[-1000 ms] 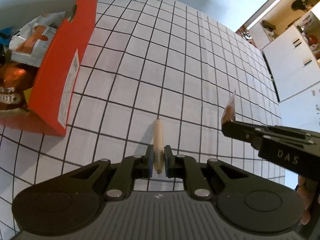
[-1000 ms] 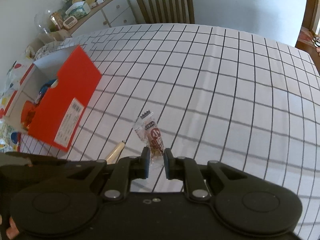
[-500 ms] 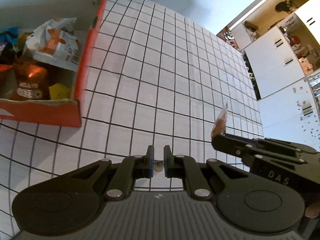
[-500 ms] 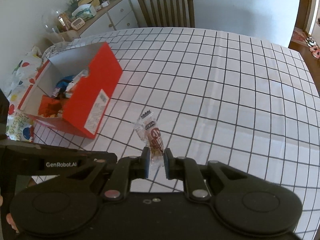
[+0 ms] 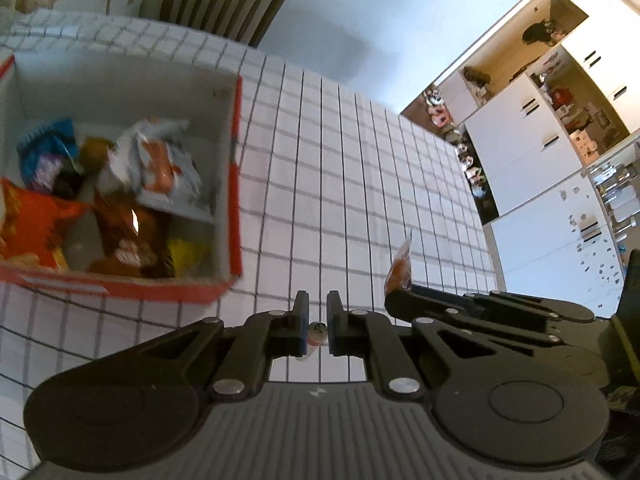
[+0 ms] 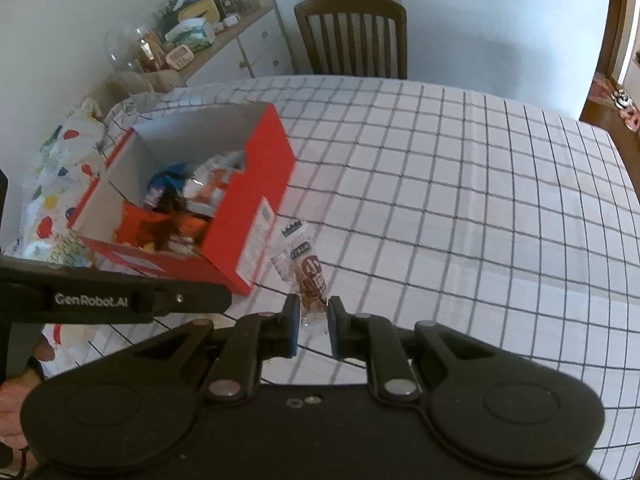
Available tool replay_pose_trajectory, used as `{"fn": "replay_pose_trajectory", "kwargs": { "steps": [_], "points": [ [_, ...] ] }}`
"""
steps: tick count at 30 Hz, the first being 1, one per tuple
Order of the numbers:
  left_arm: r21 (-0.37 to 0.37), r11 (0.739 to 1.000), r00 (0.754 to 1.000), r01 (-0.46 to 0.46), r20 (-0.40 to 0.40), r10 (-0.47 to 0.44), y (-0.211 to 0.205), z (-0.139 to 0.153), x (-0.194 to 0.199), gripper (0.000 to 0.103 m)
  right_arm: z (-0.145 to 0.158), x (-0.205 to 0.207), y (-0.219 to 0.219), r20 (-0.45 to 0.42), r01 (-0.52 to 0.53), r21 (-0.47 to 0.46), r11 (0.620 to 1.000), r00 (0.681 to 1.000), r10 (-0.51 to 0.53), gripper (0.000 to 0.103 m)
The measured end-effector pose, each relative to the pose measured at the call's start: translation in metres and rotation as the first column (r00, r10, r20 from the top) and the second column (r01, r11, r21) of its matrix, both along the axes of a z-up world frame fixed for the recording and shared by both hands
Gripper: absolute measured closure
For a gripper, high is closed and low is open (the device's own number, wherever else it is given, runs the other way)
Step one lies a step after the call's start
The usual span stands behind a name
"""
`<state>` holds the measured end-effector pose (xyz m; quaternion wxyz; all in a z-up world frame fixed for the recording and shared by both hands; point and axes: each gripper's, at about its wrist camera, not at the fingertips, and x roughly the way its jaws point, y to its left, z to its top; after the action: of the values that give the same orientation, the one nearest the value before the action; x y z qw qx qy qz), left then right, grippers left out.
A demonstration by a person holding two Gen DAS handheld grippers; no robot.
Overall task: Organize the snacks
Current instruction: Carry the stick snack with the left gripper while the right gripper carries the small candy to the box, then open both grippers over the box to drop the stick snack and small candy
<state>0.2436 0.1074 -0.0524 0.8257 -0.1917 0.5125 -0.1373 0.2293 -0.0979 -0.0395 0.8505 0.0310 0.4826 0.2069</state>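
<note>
Left black two-finger gripper [image 5: 317, 310] is pinched on a slim pale stick snack [image 5: 317, 331], seen end-on between the blue finger pads [image 5: 304, 320], held up above the white tablecloth with black grid lines [image 5: 340, 168]. Right black two-finger gripper [image 6: 313, 312] is clamped on the lower end of a small clear-wrapped brown snack packet with a serrated top [image 6: 302, 264]; the packet stands up from the fingers, tilted slightly left. In the left wrist view the same packet [image 5: 400, 268] sticks up from the right gripper's tip [image 5: 400, 300], just right of the left gripper.

Open red cardboard box with white inside [image 6: 256, 184] sits on the cloth, left of both grippers. It holds mixed snack bags: white-and-orange pack [image 5: 160, 164], blue bag [image 5: 44, 156], orange bag [image 5: 32, 224], brown foil pack [image 5: 124, 236], yellow piece [image 5: 188, 252]. Both held snacks are outside the box, near its right wall.

Wooden slat-back chair [image 6: 352, 36] stands at the far table edge. White cabinets [image 5: 532, 140] in background.
</note>
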Motion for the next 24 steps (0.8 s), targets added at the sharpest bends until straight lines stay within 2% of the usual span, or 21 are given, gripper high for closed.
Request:
{"fn": "replay_pose_trajectory", "kwargs": {
  "steps": [7,12,17,24],
  "points": [
    [0.016,0.999,0.996,-0.038,0.077,0.036,0.037,0.037,0.015,0.094,0.022,0.011,0.033,0.051,-0.022,-0.004,1.0,0.998,0.022,0.09],
    [0.059,0.994,0.988,-0.087,0.135,0.078,0.067,0.054,0.029,0.094,0.029,0.025,0.062,0.073,-0.042,-0.011,0.999,0.996,0.043,0.09],
    [0.133,0.979,0.975,-0.154,0.179,0.129,0.097,0.053,0.041,0.094,0.025,0.041,0.096,0.073,-0.065,-0.021,0.998,0.995,0.066,0.09],
    [0.163,0.964,0.971,-0.209,0.152,0.185,0.131,0.027,0.064,0.094,0.002,0.059,0.143,0.04,-0.111,-0.067,0.992,0.993,0.114,0.09]
  ]
}}
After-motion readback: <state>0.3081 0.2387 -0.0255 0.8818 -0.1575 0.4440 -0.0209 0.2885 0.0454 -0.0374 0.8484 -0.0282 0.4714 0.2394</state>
